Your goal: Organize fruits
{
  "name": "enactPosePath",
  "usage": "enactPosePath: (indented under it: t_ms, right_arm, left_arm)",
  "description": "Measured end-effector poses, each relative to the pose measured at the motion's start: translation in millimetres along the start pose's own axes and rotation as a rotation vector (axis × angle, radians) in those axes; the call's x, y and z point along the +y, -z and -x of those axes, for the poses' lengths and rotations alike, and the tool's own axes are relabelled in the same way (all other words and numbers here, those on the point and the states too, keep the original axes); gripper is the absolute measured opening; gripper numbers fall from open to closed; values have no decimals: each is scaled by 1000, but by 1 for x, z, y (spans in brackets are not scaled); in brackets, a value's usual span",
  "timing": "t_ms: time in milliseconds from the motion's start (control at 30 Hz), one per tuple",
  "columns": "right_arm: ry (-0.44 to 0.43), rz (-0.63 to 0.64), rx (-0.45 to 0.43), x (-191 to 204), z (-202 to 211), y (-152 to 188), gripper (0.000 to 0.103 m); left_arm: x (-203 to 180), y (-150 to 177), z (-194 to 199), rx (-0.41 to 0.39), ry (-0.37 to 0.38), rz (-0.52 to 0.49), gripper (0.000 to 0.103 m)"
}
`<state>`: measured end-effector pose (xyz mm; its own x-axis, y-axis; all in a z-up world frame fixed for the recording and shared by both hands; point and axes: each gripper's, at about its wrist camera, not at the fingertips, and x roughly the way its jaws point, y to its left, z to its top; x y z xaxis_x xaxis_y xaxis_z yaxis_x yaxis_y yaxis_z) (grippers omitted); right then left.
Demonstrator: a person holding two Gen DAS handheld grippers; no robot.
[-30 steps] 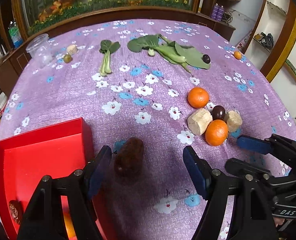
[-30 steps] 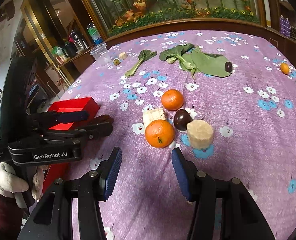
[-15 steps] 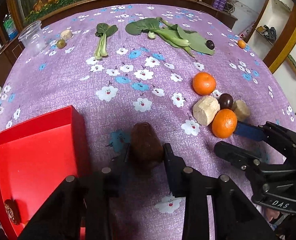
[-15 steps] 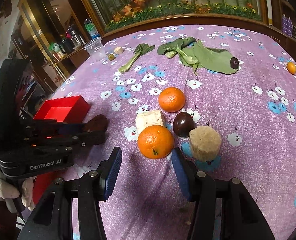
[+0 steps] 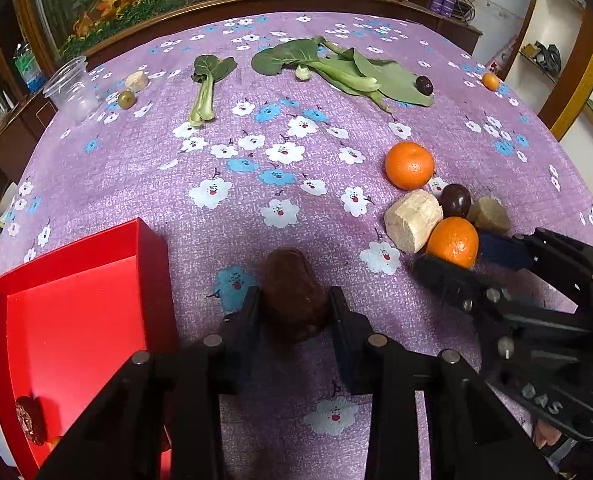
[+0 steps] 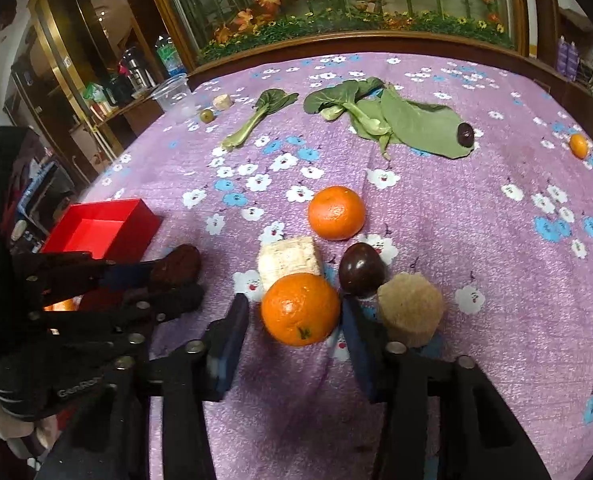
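A round table is covered by a purple flowered cloth [image 5: 256,152]. At its near left edge a red box [image 5: 76,312] is placed, open on top, with a small dark fruit [image 5: 30,420] lying in its near corner. Leafy greens [image 5: 348,72] are spread across the far side, and a clear plastic cup [image 5: 70,90] is set at the far left.

The left gripper [image 5: 294,308] is closed on a dark brown fruit [image 5: 292,292], which is pressed by both pads and appears still to rest on the cloth just right of the box.

The right gripper [image 6: 294,316] is placed around the nearer orange [image 6: 300,308]; its jaws are closing, the right pad looks to be against the peel, and a gap is seen on the left side. Touching or just beside this orange are a pale cut chunk [image 6: 290,258], a dark purple fruit [image 6: 361,269] and a tan chunk [image 6: 410,308]. A second orange [image 6: 336,212] is set a little farther back.
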<state>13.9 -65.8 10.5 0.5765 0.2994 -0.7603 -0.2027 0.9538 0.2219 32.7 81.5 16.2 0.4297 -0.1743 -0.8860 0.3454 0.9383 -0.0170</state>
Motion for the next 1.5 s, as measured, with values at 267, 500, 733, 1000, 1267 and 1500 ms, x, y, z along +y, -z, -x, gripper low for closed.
enactPosePath:
  t_ms: [267, 500, 733, 1000, 1267, 1500]
  right_arm:
    - [-30, -40, -13, -5, 10, 5, 40]
    - [-43, -50, -34, 2, 33, 17, 40]
    - [-66, -46, -62, 18, 58, 30, 40]
    - [-97, -3, -91, 53, 86, 44, 40]
    - [-124, 79, -118, 99, 107, 51, 40]
    - [-148, 159, -104, 140, 106, 56, 40]
  left_arm:
    - [5, 11, 18, -31, 59, 62, 31]
    - [3, 32, 57, -112, 102, 119, 31]
    - [9, 59, 99, -203, 78, 158, 31]
    - [42, 94, 141, -288, 76, 268, 31]
    - [79, 128, 174, -351, 40, 361, 31]
    - [109, 151, 183, -375, -1, 420, 31]
